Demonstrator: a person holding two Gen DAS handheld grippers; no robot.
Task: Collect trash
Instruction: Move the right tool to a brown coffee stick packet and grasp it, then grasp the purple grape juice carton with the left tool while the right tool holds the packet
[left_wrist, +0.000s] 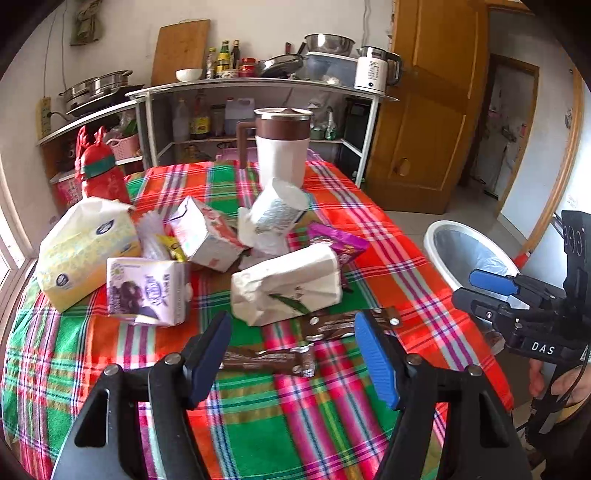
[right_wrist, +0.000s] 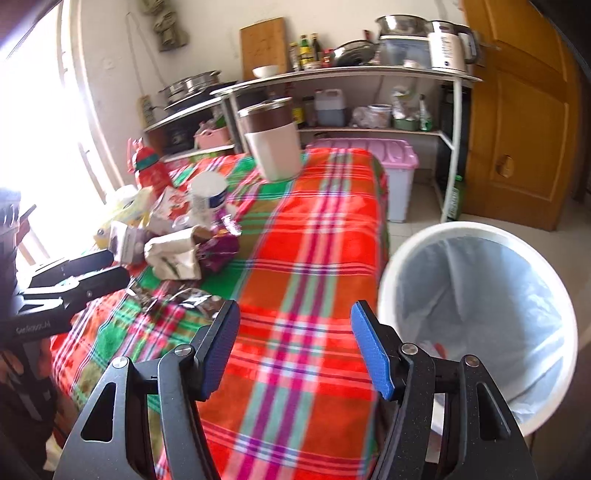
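Observation:
Trash lies heaped on the plaid tablecloth (left_wrist: 280, 424): a crumpled white paper bag (left_wrist: 288, 284), a purple wrapper (left_wrist: 340, 240), a purple milk carton (left_wrist: 147, 291), a red and white carton (left_wrist: 207, 236) and a foil-lined bag (left_wrist: 277, 214). Two brown snack wrappers (left_wrist: 269, 360) lie nearest. My left gripper (left_wrist: 293, 325) hangs open over them, its pads apart from them. My right gripper (right_wrist: 295, 304) is open with nothing in it, over the table's edge beside the white lined bin (right_wrist: 480, 295). Each gripper shows in the other's view, the right gripper (left_wrist: 465, 286) and the left gripper (right_wrist: 118, 264).
A brown and white lidded mug (left_wrist: 282, 147), a red bottle (left_wrist: 98, 170) and a yellow tissue pack (left_wrist: 81, 247) also stand on the table. Behind are metal shelves with cookware (left_wrist: 258, 85), a pink-lidded box (right_wrist: 391, 155) and a wooden door (left_wrist: 424, 110).

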